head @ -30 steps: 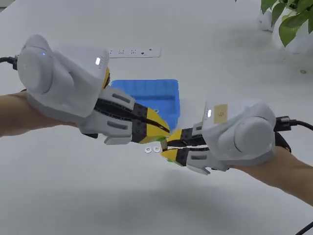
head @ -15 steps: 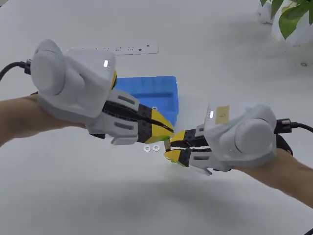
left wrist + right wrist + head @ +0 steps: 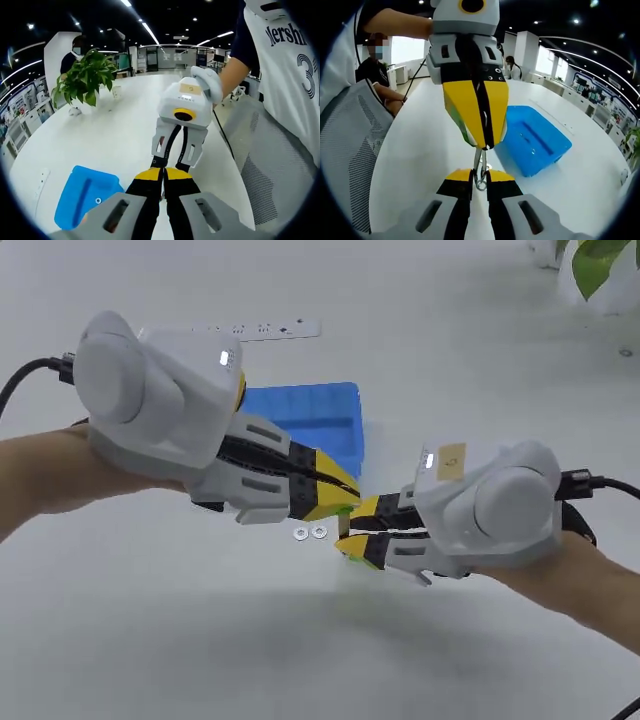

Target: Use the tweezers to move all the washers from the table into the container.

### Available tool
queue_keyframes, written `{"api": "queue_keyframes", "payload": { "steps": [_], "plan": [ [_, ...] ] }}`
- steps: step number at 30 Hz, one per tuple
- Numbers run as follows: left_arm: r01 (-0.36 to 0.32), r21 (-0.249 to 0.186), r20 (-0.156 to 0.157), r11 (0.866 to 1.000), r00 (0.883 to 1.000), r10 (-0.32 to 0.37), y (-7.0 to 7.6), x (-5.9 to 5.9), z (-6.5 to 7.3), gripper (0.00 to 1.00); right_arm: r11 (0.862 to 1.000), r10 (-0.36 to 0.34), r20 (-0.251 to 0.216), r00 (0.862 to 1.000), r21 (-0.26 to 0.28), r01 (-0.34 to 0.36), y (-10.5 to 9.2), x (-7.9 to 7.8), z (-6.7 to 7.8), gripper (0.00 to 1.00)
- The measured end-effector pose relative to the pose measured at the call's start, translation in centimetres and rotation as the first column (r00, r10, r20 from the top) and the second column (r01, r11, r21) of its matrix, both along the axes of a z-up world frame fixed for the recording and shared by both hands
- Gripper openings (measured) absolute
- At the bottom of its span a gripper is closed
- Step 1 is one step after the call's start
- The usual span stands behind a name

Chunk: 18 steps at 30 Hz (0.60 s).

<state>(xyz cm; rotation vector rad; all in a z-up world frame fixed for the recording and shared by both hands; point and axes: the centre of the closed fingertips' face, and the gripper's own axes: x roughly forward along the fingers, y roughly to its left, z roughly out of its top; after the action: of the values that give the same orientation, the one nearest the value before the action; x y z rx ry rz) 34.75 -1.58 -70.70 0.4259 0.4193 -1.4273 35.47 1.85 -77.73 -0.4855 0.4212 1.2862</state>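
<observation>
Head view: at the left, the white, yellow-tipped left gripper (image 3: 350, 496) is held low over the white table (image 3: 300, 640), its jaws drawn fully together. Whether the tweezers are pinched by them cannot be told. Behind its jaws the blue rectangular plastic container (image 3: 300, 405) is seen on the table. Just below the left jaw tips, 2 small silver metal washers (image 3: 301, 533) lie side by side on the table, outside the container and near its front wall. Just right of the washers the tips of the matching right gripper (image 3: 343, 533) are pointed at them, close to the left gripper's tips. In the right gripper view, thin silver metal tweezers (image 3: 480, 167) are clamped between the right jaws, which are closed narrowly on them. The tweezers reach forward to the closed tips of the left gripper, with the container to the right of them.
</observation>
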Motion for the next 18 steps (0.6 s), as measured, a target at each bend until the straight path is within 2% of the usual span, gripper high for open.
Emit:
{"api": "queue_keyframes", "payload": {
  "steps": [18],
  "plan": [
    [-0.009, 0.005, -0.032, 1.0, 0.999, 0.01, 0.22, -0.02, -0.18, 0.05, 1.0, 0.002, 0.001, 1.0, 0.002, -0.002, 0.03, -0.21, 0.01, 0.12]
  ]
}}
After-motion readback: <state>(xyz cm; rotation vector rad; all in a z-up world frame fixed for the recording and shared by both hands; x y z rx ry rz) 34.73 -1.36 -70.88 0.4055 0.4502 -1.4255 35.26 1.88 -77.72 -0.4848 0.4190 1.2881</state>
